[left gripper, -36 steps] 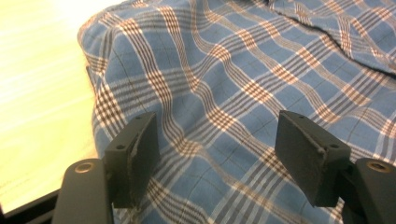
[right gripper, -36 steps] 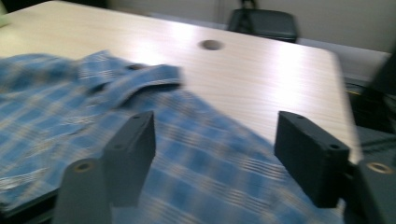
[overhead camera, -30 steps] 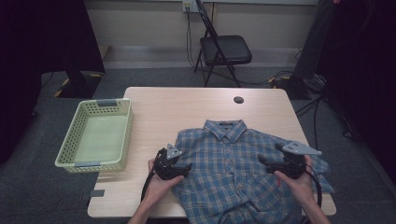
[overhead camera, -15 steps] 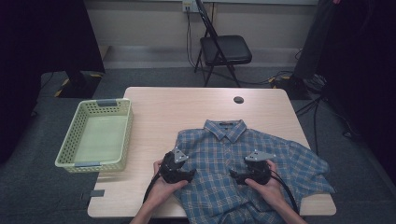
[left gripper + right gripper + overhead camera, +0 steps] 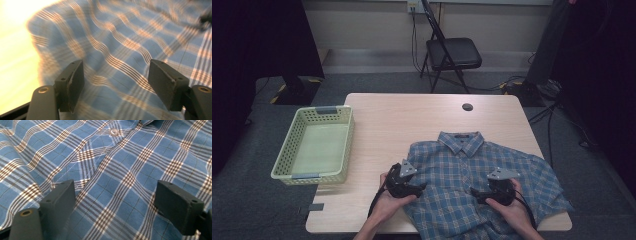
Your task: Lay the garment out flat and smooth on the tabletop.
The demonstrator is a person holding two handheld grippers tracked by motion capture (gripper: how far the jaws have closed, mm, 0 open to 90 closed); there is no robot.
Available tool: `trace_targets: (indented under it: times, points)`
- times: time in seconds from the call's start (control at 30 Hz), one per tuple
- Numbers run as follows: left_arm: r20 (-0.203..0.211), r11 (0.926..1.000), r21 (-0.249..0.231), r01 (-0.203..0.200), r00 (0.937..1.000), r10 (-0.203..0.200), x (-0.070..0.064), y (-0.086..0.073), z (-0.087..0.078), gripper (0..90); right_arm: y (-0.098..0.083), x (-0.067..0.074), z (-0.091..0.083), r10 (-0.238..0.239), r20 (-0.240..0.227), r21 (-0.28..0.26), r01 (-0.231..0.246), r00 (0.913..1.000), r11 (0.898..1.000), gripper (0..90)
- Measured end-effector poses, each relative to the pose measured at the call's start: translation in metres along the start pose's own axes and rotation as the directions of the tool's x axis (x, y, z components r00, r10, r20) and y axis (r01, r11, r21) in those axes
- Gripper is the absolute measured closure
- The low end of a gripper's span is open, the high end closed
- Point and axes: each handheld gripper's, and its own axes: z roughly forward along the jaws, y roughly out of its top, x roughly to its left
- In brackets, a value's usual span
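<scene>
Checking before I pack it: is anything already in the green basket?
No, the green basket sits empty at the table's left, while the plaid shirt lies flat on the table.

Light wooden table (image 5: pixel 412 120) on grey carpet (image 5: pixel 262 200). Black folding chair (image 5: pixel 452 52) behind the table, against a pale wall (image 5: pixel 362 25). Wall outlet (image 5: pixel 413 5) above the chair, cables hanging from it and trailing over the floor. Dark curtains (image 5: pixel 257 45) left and right. Room dim; table evenly lit.
</scene>
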Motion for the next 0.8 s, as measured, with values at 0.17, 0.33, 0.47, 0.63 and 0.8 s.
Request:
trace_targets:
  times: [0.17, 0.33, 0.47, 0.63, 0.8]
  points:
    - [-0.075, 0.9943, -0.016, 0.106, 0.9914, -0.107, 0.019, -0.006, -0.010, 29.3, -0.011, -0.001, -0.012, 0.019, 0.019, 0.003, -0.019, 0.9996, 1.000, 16.7]
    - [-0.067, 0.9918, 0.033, 0.123, 0.9904, -0.121, 0.027, -0.007, 0.003, 28.7, -0.017, 0.000, -0.020, 0.020, 0.017, 0.013, -0.020, 0.9997, 1.000, 16.6]
    - [-0.057, 0.9946, 0.071, 0.075, 0.9958, -0.071, 0.018, -0.005, 0.016, 33.8, -0.010, -0.011, -0.027, 0.058, -0.082, 0.025, -0.056, 0.9950, 0.998, 15.6]
    - [-0.051, 0.9965, 0.064, 0.053, 0.9975, -0.050, 0.011, 0.000, 0.013, 65.0, -0.006, -0.025, -0.024, 0.033, 0.014, -0.001, -0.033, 0.9994, 0.999, 15.3]
    - [-0.031, 0.9983, -0.009, 0.057, 0.9979, -0.057, 0.008, 0.012, 0.001, 84.1, -0.008, -0.039, -0.013, 0.093, 0.050, 0.015, -0.093, 0.9944, 0.996, 13.8]
